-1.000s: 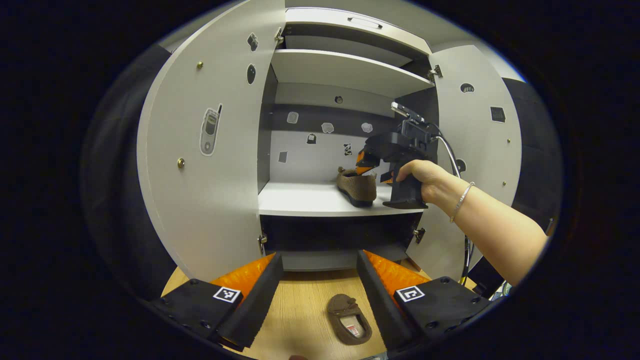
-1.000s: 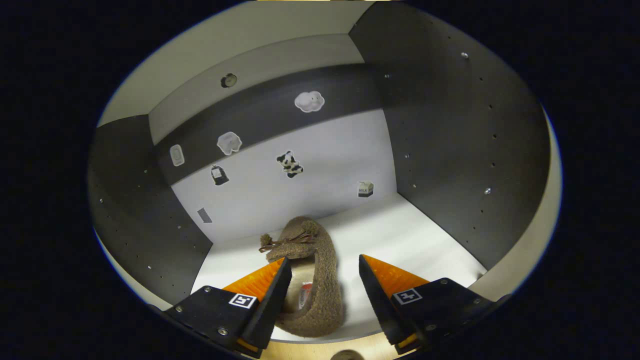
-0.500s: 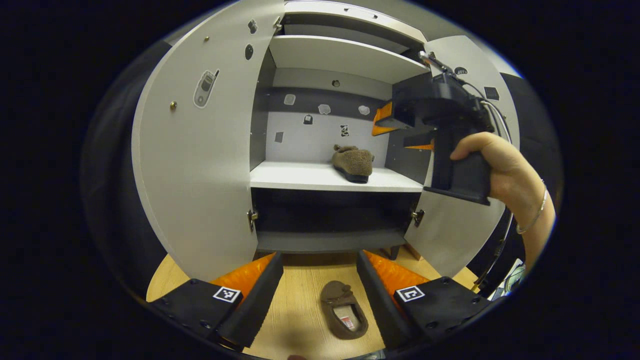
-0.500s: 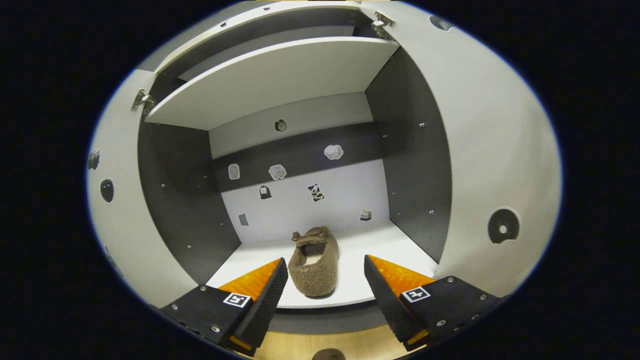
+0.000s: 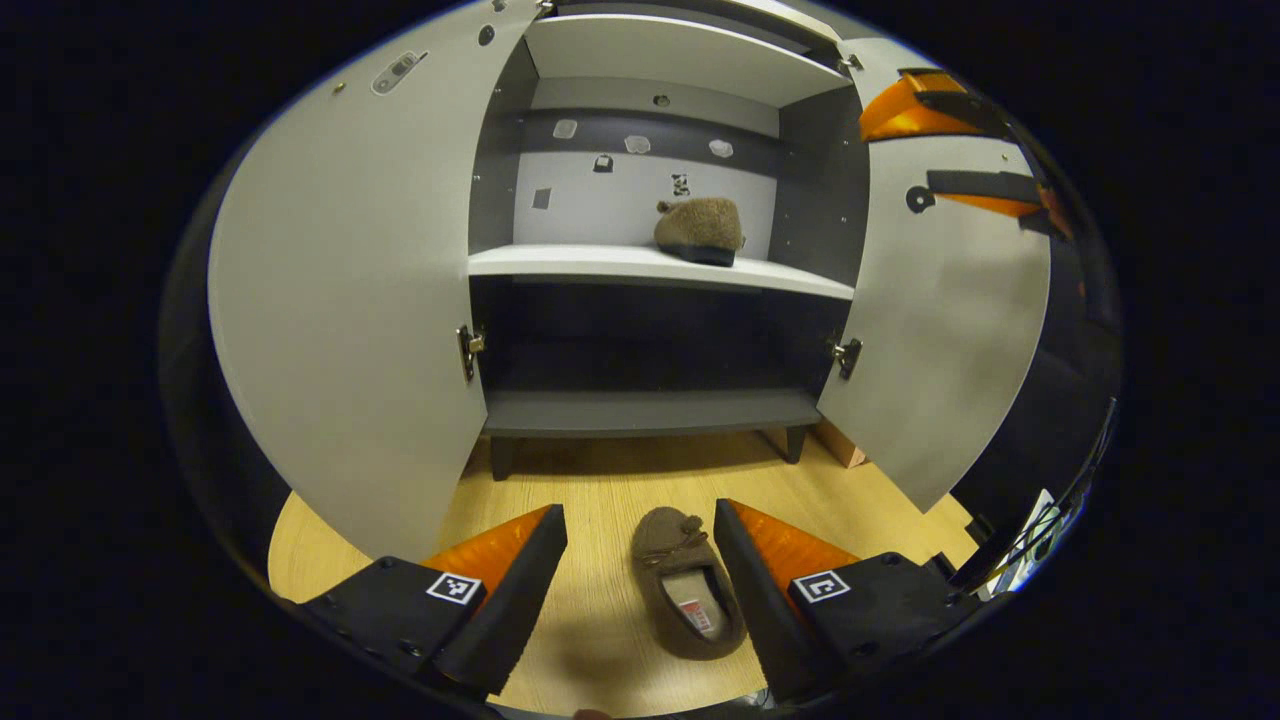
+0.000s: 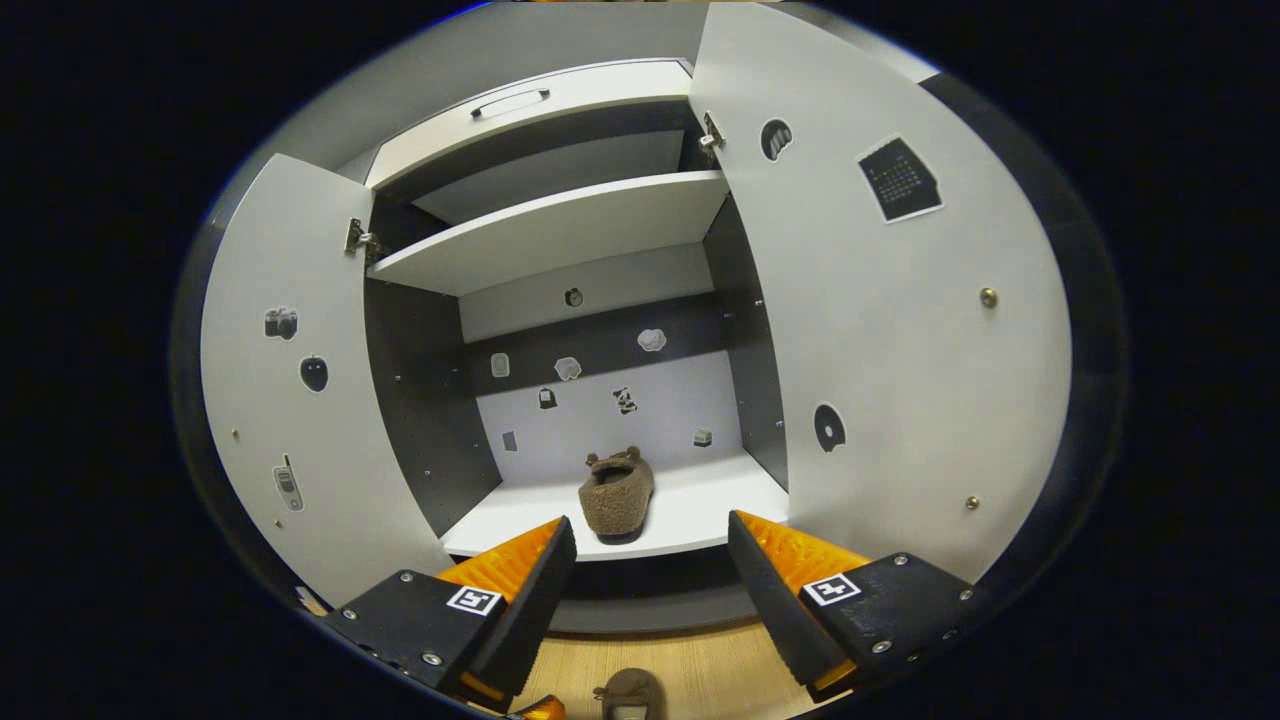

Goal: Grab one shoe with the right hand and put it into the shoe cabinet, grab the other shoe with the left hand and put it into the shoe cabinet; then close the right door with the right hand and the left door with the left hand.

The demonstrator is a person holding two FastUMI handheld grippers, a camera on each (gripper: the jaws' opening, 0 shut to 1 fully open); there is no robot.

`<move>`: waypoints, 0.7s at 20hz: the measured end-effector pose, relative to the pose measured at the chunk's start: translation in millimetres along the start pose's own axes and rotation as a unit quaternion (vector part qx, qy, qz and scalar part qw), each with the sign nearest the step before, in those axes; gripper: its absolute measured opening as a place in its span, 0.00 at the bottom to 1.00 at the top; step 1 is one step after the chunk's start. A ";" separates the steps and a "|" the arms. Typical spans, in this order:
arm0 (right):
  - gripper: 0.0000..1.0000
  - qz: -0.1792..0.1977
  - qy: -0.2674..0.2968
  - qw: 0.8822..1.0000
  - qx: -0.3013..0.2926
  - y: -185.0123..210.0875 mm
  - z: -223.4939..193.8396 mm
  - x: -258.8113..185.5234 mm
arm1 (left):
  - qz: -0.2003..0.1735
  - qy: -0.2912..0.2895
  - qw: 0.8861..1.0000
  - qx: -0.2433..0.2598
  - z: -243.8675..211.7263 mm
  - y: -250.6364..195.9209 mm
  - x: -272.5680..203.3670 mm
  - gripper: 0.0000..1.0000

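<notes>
Brown fuzzy shoe [image 5: 688, 596]; white doors [image 6: 880, 330]; dark-grey cabinet interior [image 5: 650, 340]; light wood floor [image 5: 590, 490]

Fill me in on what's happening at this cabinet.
A person is putting a pair of brown shoes into a cabinet with two hand-held grippers. One shoe already sits on the middle shelf. The right hand-held gripper is open and empty, out in front of the shelf. The left hand-held gripper is open, low over the other shoe on the floor, not gripping it. Both doors stand open.

left gripper view low, right gripper view higher, both facing open shoe cabinet [image 5: 640, 270]
</notes>
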State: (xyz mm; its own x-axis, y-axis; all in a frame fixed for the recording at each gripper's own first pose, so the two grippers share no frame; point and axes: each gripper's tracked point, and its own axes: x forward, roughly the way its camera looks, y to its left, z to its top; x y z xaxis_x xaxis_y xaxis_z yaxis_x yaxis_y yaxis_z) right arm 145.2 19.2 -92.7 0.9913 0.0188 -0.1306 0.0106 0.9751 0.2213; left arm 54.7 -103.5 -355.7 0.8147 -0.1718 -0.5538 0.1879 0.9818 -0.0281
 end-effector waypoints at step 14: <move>0.94 0.024 0.005 1.000 -0.018 -4.0 -2.6 -60.3 | 0.007 0.149 0.989 0.020 -145.8 2.7 82.3 0.98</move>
State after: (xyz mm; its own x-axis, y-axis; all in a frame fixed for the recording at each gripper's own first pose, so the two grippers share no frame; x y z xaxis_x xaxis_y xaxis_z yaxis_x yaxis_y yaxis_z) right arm 85.0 14.7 -88.2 0.9893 0.0672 -0.1295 -0.0414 0.9805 0.1921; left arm 42.2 -103.2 -522.8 0.6207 -0.1206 -0.7747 0.2045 0.9788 0.0114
